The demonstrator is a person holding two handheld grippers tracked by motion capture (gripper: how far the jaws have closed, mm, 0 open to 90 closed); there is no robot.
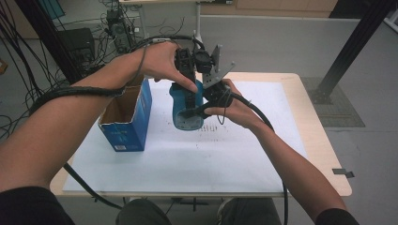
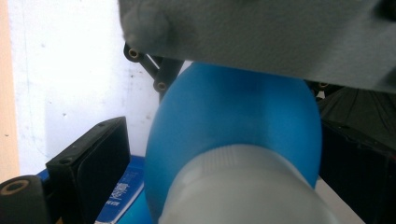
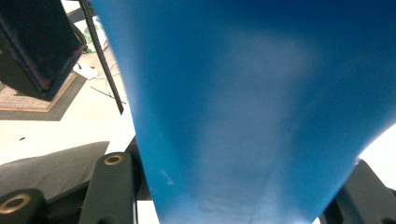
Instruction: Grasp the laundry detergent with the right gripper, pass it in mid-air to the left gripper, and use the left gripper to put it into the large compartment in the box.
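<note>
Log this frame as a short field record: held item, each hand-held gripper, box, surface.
held item: blue bottle with a pale cap, lifted above the table
left hand-held gripper: at the bottle's cap end; grip cannot be told
right hand-held gripper: shut on the bottle's body
box: blue carton, top open, upright to the left of the bottle
surface: white sheet on a wooden table

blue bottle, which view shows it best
The high view: the whole blue bottle shows there, held above the table beside the box. The left gripper view shows its rounded body and pale cap; the right gripper view, a blurred blue surface.
</note>
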